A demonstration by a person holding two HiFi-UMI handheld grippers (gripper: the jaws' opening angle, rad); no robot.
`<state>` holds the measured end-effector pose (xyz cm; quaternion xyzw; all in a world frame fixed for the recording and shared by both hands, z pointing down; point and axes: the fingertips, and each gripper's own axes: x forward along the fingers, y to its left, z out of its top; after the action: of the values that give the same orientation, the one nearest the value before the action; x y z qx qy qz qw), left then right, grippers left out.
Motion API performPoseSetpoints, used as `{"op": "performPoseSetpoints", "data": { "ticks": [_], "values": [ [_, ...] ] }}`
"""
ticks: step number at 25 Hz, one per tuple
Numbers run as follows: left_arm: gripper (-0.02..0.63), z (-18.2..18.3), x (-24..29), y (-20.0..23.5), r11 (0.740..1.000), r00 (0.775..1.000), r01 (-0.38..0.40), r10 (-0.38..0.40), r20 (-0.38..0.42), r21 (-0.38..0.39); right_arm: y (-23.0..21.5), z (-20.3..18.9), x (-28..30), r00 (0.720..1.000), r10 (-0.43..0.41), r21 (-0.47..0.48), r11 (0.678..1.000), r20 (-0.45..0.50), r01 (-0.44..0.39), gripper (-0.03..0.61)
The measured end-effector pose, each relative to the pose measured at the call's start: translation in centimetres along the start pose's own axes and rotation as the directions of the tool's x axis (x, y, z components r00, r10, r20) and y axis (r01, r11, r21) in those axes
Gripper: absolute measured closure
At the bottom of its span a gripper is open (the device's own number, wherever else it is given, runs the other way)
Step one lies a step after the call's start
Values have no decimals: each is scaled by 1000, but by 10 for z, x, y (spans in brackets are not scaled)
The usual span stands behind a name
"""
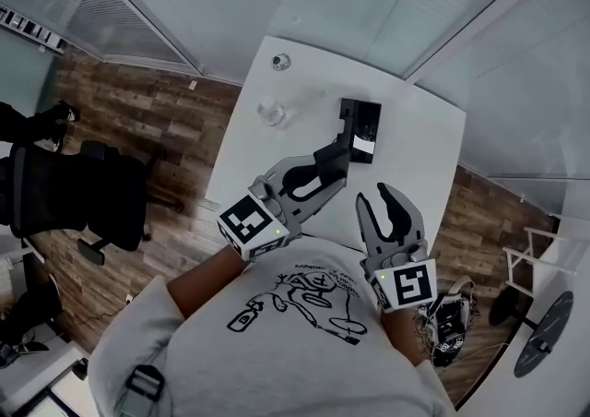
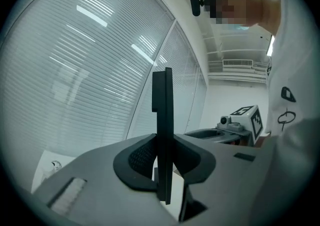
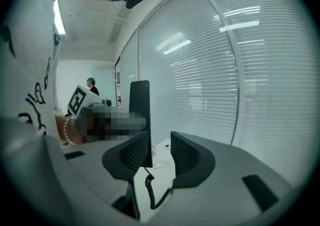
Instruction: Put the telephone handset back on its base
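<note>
The black telephone base (image 1: pixel 367 120) lies on the white table (image 1: pixel 419 143) toward its far side. My left gripper (image 1: pixel 324 171) is shut on the black handset (image 1: pixel 337 149) and holds it just in front of the base. In the left gripper view the handset (image 2: pixel 162 110) stands edge-on, clamped between both pads of the left gripper (image 2: pixel 165 162). My right gripper (image 1: pixel 393 196) hovers to the right of it, apart from the handset, jaws open. In the right gripper view a gap shows between the pads of the right gripper (image 3: pixel 161 157); the handset (image 3: pixel 140 110) and its coiled cord (image 3: pixel 150 185) sit just left of that gap.
A clear glass object (image 1: pixel 274 113) and a small round item (image 1: pixel 280 61) sit on the table's far left part. A black office chair (image 1: pixel 74 194) stands on the wood floor at left. A bag (image 1: pixel 452 318) lies on the floor at right.
</note>
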<state>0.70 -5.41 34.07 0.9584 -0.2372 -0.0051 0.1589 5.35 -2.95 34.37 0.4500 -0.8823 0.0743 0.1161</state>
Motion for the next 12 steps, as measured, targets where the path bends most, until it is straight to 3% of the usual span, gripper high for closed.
{"op": "performPoseSetpoints", "data": {
  "ticks": [12],
  "values": [
    [540,-15,13,17,999,1000,-1,0,-11,-43,18,-42,36,991,92,42,995,-97,-88,344]
  ]
}}
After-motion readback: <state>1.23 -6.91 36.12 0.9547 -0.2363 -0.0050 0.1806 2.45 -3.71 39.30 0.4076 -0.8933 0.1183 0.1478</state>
